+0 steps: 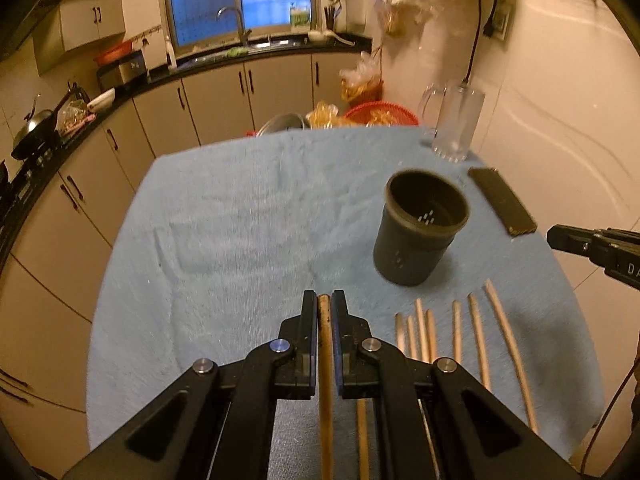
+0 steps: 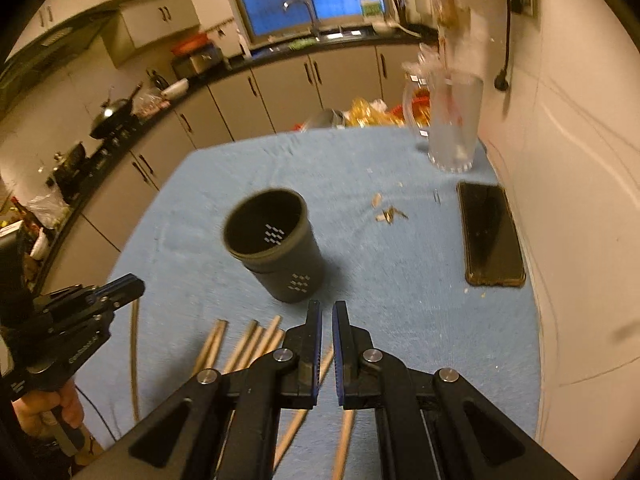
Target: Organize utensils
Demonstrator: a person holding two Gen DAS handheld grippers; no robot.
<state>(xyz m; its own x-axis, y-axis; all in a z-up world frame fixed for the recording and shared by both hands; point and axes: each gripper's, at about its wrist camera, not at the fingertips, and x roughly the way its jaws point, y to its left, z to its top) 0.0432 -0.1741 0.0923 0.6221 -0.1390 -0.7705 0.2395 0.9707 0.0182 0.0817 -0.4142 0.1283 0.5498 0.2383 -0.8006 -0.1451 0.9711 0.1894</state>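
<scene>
A dark cylindrical utensil holder [image 1: 416, 248] [image 2: 280, 256] stands upright on the blue towel [image 1: 240, 220] with nothing in it. Several wooden chopsticks [image 1: 456, 332] [image 2: 248, 344] lie side by side in front of it. My left gripper [image 1: 323, 294] is shut on one chopstick [image 1: 325, 344], which runs straight back between the pads, above the cloth. In the right wrist view, the left gripper [image 2: 136, 284] hangs at the left, held by a hand [image 2: 48, 408]. My right gripper [image 2: 326, 304] hovers just in front of the holder, shut, with a chopstick [image 2: 292, 428] slanting across between its pads.
A glass mug [image 2: 454, 128] stands at the far right corner, with a dark phone [image 2: 490, 236] lying before it by the wall. Small crumbs [image 2: 388, 214] dot the cloth between holder and phone. Kitchen cabinets and a sink lie beyond the table.
</scene>
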